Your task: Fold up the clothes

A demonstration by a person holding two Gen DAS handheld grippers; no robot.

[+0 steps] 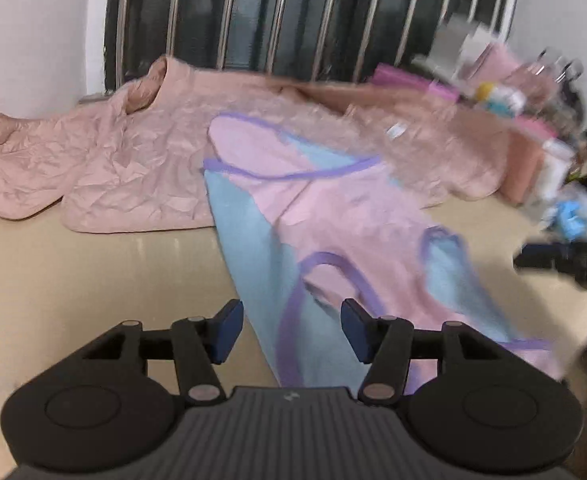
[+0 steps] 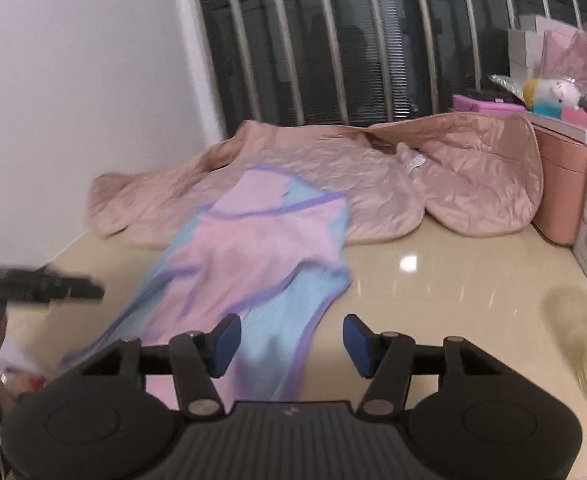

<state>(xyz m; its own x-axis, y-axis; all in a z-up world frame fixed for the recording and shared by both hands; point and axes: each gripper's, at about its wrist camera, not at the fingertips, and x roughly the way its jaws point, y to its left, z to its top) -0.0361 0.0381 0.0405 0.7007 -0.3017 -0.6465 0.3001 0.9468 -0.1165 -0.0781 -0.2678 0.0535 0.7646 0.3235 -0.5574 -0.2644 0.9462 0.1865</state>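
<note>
A: While both tools stand released, nothing between their pads, where does the garment lie?

B: The pink-and-light-blue soft knit garment with purple trim [image 1: 333, 216] lies spread on the glossy beige tabletop [image 1: 93, 264], its far end over the crumpled pink quilted jacket [image 1: 113, 160]. Left tool [image 1: 292, 330] hovers above its near blue panel; right tool [image 2: 292, 344] above its near hem.

A: Handling?

B: Judged light, limp, thin, likely to slide on the polished top. I would pinch the bound purple edges at the near corners, which look firmer than the body cloth.
</note>
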